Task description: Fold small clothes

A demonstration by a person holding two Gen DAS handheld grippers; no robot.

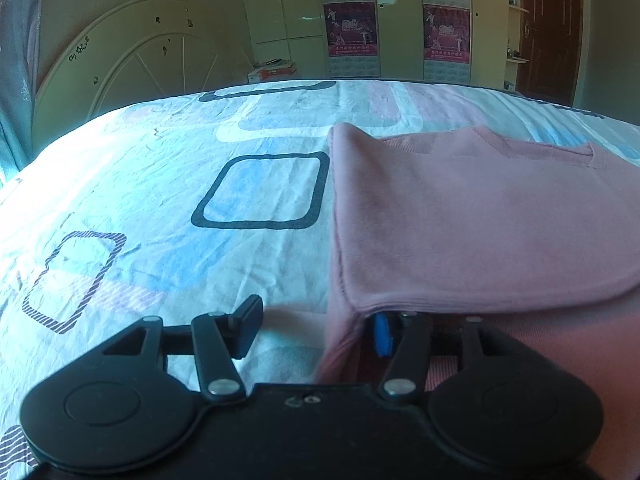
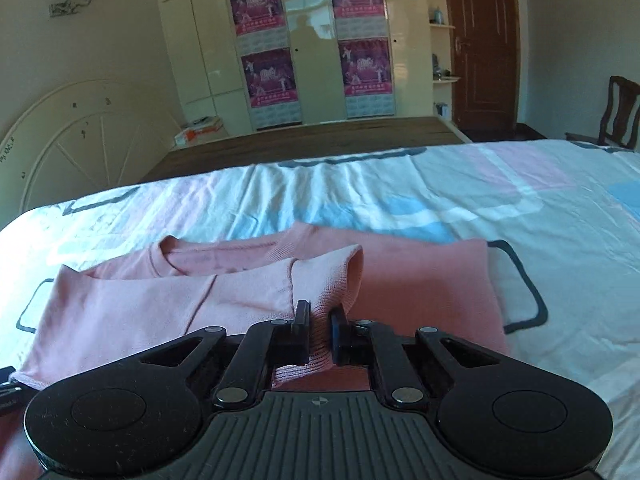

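A small pink top (image 2: 420, 280) lies flat on the bed sheet (image 2: 400, 188), neckline toward the far side. My right gripper (image 2: 320, 330) is shut on the ribbed cuff of its sleeve (image 2: 336, 276), which is folded across the chest. In the left wrist view the pink top (image 1: 460, 216) fills the right half, its left side folded over. My left gripper (image 1: 316, 330) is open: its left finger (image 1: 246, 328) rests on the bare sheet, its right finger with a blue pad (image 1: 382, 334) sits under the folded cloth edge.
The bed sheet (image 1: 160, 184) is white with blue and pink squares. A white headboard (image 1: 132, 64) stands at the left. A wardrobe with pink posters (image 2: 312, 40), a brown door (image 2: 484, 40) and a wooden chair (image 2: 616, 112) stand beyond the bed.
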